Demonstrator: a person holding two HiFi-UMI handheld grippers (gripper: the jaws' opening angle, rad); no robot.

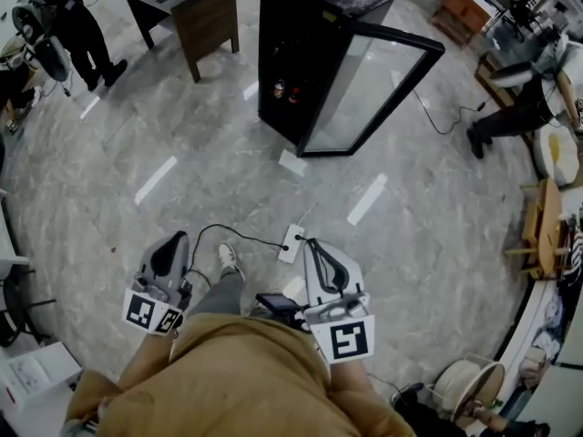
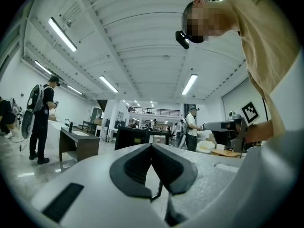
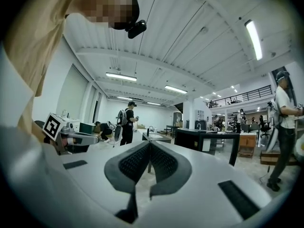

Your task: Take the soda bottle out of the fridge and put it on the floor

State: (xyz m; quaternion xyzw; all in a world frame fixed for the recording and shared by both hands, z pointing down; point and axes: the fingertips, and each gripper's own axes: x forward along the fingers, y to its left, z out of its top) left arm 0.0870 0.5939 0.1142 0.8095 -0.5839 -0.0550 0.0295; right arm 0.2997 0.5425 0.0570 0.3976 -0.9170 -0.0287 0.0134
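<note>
A black fridge (image 1: 310, 53) stands on the marble floor ahead, its glass door (image 1: 373, 89) swung open to the right. On a shelf inside I make out small dark bottles (image 1: 280, 88), one with a red label; which is the soda bottle is too small to tell. Both grippers are held low by the person's waist, far from the fridge. The left gripper (image 1: 173, 242) is shut and empty, its tips meeting (image 2: 151, 146). So is the right gripper (image 1: 310, 244), its tips also meeting (image 3: 149, 144). The fridge shows beyond the jaws (image 2: 130, 137) (image 3: 190, 139).
A white power strip (image 1: 291, 242) with a cable lies on the floor just ahead of the grippers. A dark wooden desk (image 1: 187, 7) stands left of the fridge. People stand at the far left (image 1: 77, 21) and right (image 1: 515, 107). A wooden chair (image 1: 542, 230) is at the right.
</note>
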